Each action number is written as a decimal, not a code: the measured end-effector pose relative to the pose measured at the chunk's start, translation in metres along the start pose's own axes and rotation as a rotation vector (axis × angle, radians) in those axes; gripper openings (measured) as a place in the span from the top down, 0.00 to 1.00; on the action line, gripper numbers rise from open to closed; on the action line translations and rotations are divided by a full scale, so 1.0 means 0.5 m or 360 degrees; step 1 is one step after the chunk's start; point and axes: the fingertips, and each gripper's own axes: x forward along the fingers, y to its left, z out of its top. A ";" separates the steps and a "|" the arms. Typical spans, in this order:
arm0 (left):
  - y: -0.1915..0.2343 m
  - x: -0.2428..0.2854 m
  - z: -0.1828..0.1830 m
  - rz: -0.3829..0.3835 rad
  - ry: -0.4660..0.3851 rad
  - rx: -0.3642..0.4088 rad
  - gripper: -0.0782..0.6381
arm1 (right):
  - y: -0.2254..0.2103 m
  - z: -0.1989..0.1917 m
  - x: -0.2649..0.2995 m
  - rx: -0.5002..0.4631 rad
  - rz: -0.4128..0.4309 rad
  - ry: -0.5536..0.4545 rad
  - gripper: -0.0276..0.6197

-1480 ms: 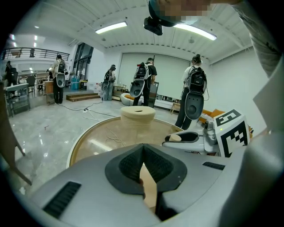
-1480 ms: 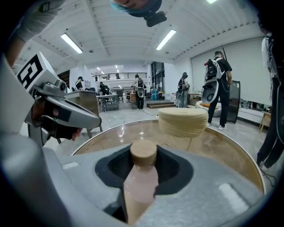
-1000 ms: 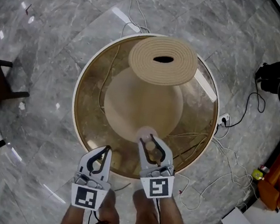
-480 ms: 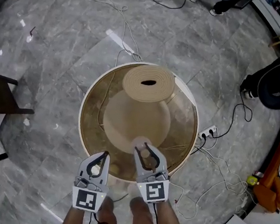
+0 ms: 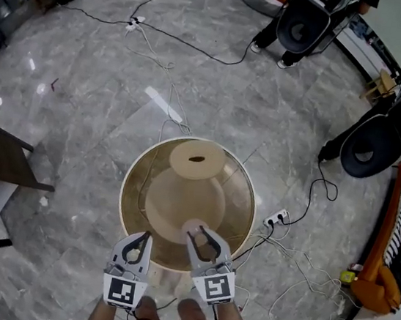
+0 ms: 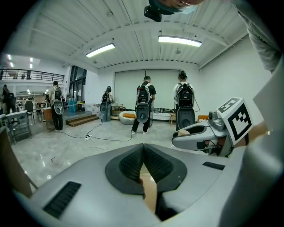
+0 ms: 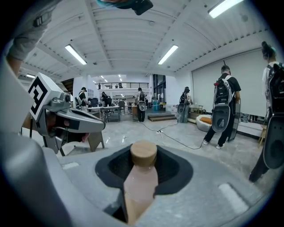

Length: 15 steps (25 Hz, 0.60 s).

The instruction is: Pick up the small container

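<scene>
Pickup looks basically done to me. The right claw [image 5: 199, 235] is clamped on the small container [image 7: 141, 177], a pinkish bottle with a wooden cap [image 7: 143, 154]. Its jaws sit fairly wide around the body, over the near edge of the round glass counter [image 5: 128, 212] and clear of it, I'd say. The left claw [image 5: 142, 238] is closed up with nothing in it. My guess is the next move just needs a steady hold so the bottle doesn't slip. There's a woven disc [image 5: 196, 159] on the counter's far side. Grey marble floor [image 5: 83, 102], cables [image 5: 202, 45] trailing everywhere, people [image 6: 144, 104] standing around in a big open hall.
</scene>
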 end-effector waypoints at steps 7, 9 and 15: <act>-0.010 -0.092 0.158 0.0004 -0.0108 0.0137 0.87 | -0.003 0.173 -0.105 -0.0044 -0.0048 -0.0091 0.76; -0.016 -0.117 0.194 0.0010 -0.0117 0.0129 0.87 | -0.003 0.214 -0.135 -0.0040 -0.0063 -0.0106 0.76; -0.060 -0.209 0.265 0.0016 -0.0165 0.0150 0.87 | 0.011 0.298 -0.262 -0.0005 -0.0130 -0.0140 0.76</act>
